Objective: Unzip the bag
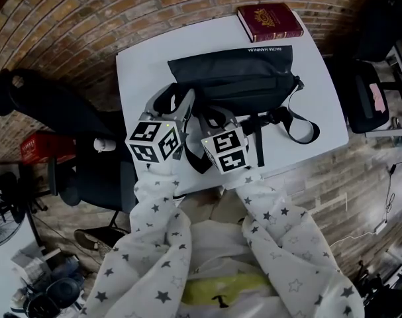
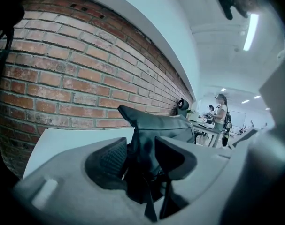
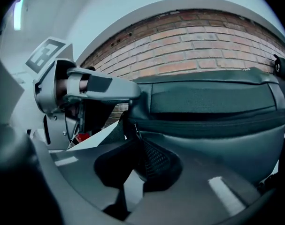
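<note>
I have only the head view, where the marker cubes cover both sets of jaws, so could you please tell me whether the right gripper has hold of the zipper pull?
Observer: Yes. In the right gripper view, the right gripper has its jaws closed on the small zipper pull at the end of the bag.
Operator: Thank you. And is the other one bracing that end?
Observer: Not yet, as far as I can see. In its own view, the left gripper has its jaws wide apart, and the bag's bunched end corner stands between them, unclamped.
</note>
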### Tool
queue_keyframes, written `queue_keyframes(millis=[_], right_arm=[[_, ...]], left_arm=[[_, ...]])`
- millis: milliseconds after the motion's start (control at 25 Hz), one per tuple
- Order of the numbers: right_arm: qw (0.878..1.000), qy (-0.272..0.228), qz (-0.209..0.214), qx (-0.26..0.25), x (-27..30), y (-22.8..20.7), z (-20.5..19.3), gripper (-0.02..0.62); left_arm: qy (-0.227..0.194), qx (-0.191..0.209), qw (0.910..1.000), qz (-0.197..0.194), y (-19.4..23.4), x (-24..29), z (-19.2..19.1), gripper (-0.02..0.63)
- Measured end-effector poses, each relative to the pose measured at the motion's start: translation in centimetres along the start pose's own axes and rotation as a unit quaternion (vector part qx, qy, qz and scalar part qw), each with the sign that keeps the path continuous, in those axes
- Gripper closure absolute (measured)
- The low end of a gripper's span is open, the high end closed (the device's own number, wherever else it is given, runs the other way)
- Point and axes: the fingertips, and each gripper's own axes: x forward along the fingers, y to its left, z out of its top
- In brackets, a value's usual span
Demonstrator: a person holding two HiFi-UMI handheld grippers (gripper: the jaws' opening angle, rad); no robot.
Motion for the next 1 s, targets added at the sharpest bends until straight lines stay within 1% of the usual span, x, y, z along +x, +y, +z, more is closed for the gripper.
queue_keyframes(millis=[120, 440, 600, 720, 1000], right_arm=[[1.0, 0.001, 0.001, -0.008, 0.0, 0.2, 0.2, 0.575], [1.0, 0.004, 0.021, -0.006, -0.9, 0.7, -0.2, 0.577], [1.0, 0.005, 0.013, -0.008, -1.0, 0.2, -0.1, 0.577], [1.0, 0.007, 0.006, -0.012, -1.0, -0.7, 0.0, 0.577], [1.0, 0.02, 0.016, -0.016, -1.0, -0.4, -0.2, 0.577]], left_arm=[[0.004, 0.004, 1.0, 0.004, 0.3, 0.0, 0.1, 0.445], [0.011, 0.028, 0.9994, 0.015, -0.1, -0.4, -0.1, 0.462], [0.011, 0.038, 0.9991, 0.014, 0.0, -0.1, -0.3, 0.471], [0.009, 0.04, 0.9991, 0.015, 0.0, 0.4, -0.3, 0.477], [0.005, 0.038, 0.9987, 0.033, 0.6, -0.4, -0.8, 0.486]])
